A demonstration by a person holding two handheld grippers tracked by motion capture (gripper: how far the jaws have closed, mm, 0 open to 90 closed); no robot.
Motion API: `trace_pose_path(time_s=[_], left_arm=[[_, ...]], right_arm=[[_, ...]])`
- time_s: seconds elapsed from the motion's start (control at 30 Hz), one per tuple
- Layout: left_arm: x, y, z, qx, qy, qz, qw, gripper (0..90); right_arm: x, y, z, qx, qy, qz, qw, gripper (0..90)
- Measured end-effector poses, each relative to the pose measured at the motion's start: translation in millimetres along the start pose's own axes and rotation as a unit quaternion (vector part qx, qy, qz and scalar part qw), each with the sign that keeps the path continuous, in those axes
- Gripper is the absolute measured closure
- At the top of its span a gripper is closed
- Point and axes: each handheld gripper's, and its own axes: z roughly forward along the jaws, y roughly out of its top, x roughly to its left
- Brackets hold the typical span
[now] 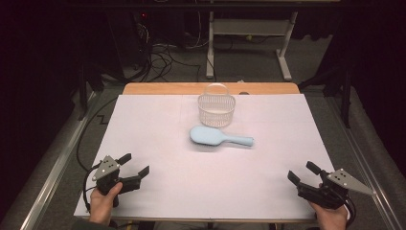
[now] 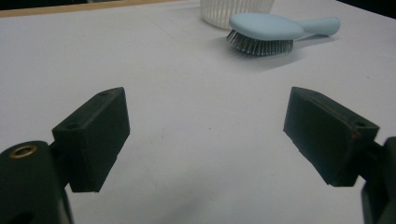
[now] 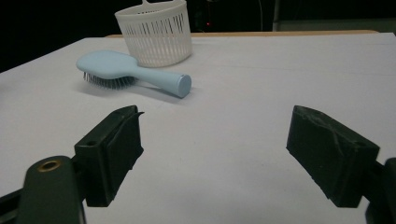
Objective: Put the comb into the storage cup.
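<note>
- Your left claw (image 1: pixel 134 165) rests at the near left corner of the surface, its jaws spread wide apart with nothing between them.
- Your right claw (image 1: pixel 304 173) sits at the near right corner, jaws likewise standing wide apart and empty, pointing inward toward the middle.
- In the left gripper view, the left claw (image 2: pixel 205 135) frames bare white surface; in the right gripper view, the right claw (image 3: pixel 215 149) does the same.
- Your left hand (image 1: pixel 103 201) and right hand (image 1: pixel 330 215) come in from the bottom edge, each wrapped around its tool, with a dark cable trailing from each.
- The hairbrush (image 1: pixel 218 136) is pale blue and lies near the middle of the surface, well apart from both claws, bristles down, its oval head to the left and its handle pointing right.
- Just behind the hairbrush stands a white slotted basket (image 1: pixel 217 109) with a thin arched handle, upright, toward the far edge. Whether brush and basket touch cannot be told.
- The surface (image 1: pixel 158 139) is a plain white sheet covering a wooden top, whose bare tan edge (image 1: pixel 163 88) shows along the far side.
- The room around it is dark. Beyond the surface lies grey carpeted floor (image 1: pixel 249 60), a tangle of cables (image 1: pixel 163 57) at the left, and the white metal legs of another table (image 1: pixel 285 48).
</note>
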Motion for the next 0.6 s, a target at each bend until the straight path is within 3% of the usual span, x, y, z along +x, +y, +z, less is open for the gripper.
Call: trace_pose_path(time_s=[0.6], left_arm=[[0.3,0.2,0.5,-0.001,0.000,-0.001,1.0000,15.4]], right_arm=[[-0.2,0.5,-0.5,-0.003,0.000,0.006,1.0000,18.6]])
